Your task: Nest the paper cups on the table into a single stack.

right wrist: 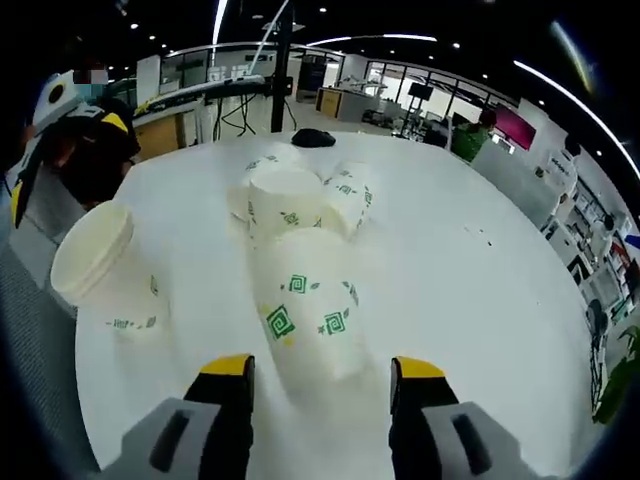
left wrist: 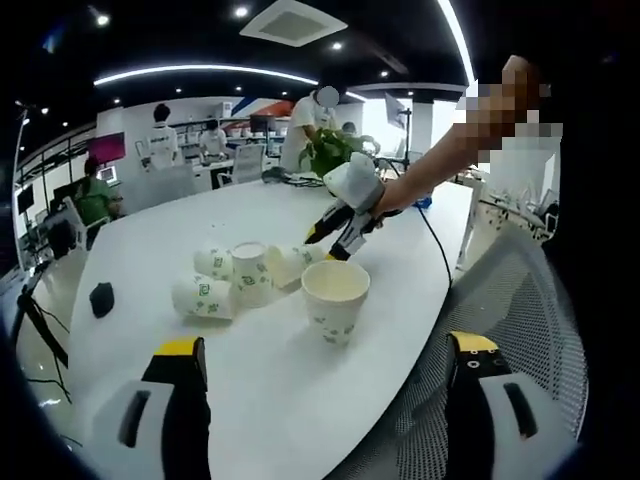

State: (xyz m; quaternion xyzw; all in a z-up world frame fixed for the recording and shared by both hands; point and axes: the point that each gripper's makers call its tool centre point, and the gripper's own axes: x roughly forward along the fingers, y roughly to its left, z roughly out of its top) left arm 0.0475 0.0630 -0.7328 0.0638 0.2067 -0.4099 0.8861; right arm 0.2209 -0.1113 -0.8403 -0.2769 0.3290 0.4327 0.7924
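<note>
While both hand-held grippers (left wrist: 322, 360) (right wrist: 320, 385) spread, right one straddles lying paper cup (right wrist: 310, 305) on table (right wrist: 470, 290).

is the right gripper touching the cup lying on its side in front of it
Cannot tell: in the right gripper view the right gripper straddles the lying cup, open, but no pad contact shows plainly.

Bright, even light comes from ceiling strips (left wrist: 200, 72) and spot lamps. The white table (right wrist: 470, 270) glares slightly, washing out the cups (right wrist: 300, 225), whose shadows are faint. Fisheye bending curves the edges; far desks look soft.
</note>
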